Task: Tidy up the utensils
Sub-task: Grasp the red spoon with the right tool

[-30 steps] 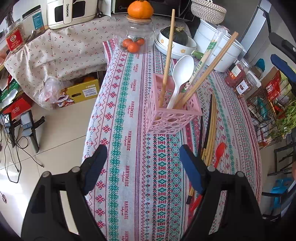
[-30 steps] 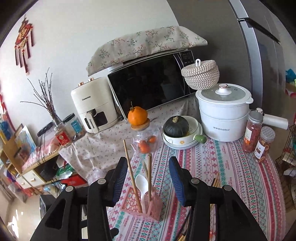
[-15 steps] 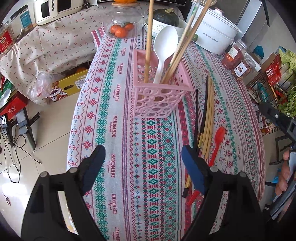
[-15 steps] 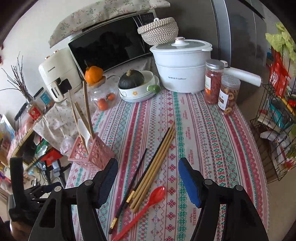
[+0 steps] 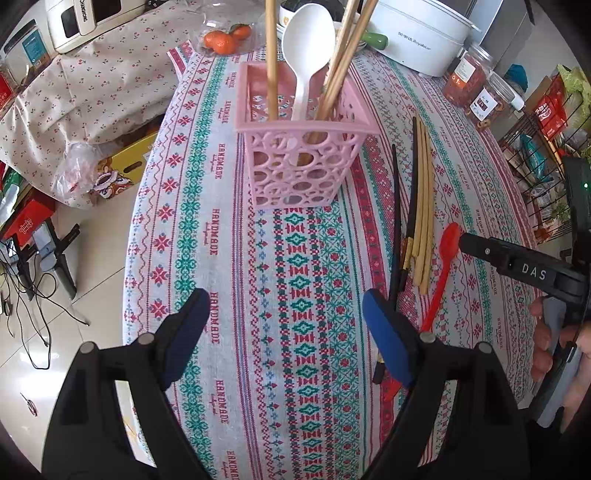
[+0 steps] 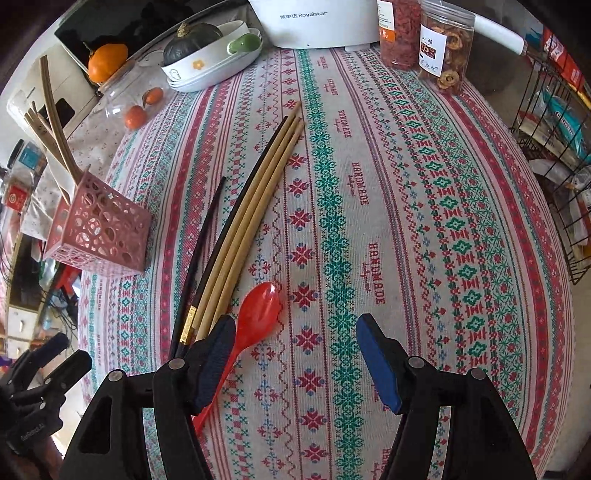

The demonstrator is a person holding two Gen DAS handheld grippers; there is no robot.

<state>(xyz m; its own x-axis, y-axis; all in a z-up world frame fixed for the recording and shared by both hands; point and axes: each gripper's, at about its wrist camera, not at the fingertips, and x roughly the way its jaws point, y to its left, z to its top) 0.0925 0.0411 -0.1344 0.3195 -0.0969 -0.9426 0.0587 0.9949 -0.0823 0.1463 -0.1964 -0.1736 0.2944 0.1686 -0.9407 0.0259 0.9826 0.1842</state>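
Note:
A pink basket (image 5: 303, 147) (image 6: 99, 232) stands on the patterned tablecloth (image 5: 295, 277) and holds a white spoon (image 5: 308, 44) and several wooden chopsticks (image 5: 271, 55). To its right lie black chopsticks (image 6: 201, 251), wooden chopsticks (image 6: 258, 206) and a red spoon (image 6: 262, 306) (image 5: 447, 251). My left gripper (image 5: 284, 299) hangs open over bare cloth, short of the basket. My right gripper (image 6: 295, 325) is open just above the cloth. The red spoon's bowl lies by its left finger, and the handle runs under that finger.
At the table's far end stand a white pot (image 6: 317, 22), two food jars (image 6: 443, 48), a bowl with a squash (image 6: 207, 62) and a glass jar of oranges (image 5: 225, 37). A wire rack (image 6: 554, 147) stands off the right edge. The floor drops off to the left.
The right gripper tipped from facing the back wall down to the table, sank close over the red spoon, and its jaws widened. The left gripper came lower and closer to the basket.

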